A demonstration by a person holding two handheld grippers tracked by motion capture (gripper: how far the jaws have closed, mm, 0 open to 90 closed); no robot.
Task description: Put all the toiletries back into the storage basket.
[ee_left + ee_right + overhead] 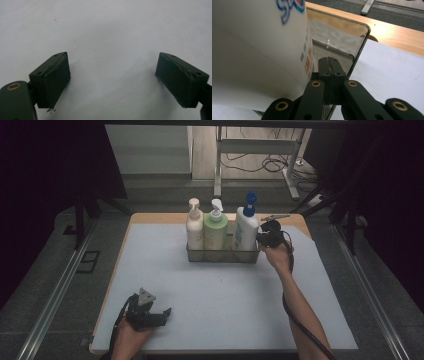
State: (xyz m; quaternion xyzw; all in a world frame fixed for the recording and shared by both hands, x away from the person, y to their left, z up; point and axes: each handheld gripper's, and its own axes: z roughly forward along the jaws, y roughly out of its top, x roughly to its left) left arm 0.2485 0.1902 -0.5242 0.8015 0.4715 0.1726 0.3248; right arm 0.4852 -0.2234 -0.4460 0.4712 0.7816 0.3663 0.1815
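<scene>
A clear bin (222, 255) at the back of the table holds three pump bottles: a cream one (194, 227), a green one (215, 232) and a white one with a blue pump (246, 231). My right gripper (263, 239) is at the bin's right end. In the right gripper view its jaws (329, 66) are pressed together on the bin's end wall (337, 35), with the white bottle (262, 50) close on the left. My left gripper (161, 316) rests near the front left of the table. Its jaws stand wide apart (112, 75) with only the mat between them.
A pale blue mat (225, 295) covers most of the wooden table (150, 217). Beyond the table's far edge stand a white metal frame (260, 150) and loose cables on the floor. Metal rails (60, 285) run along both sides.
</scene>
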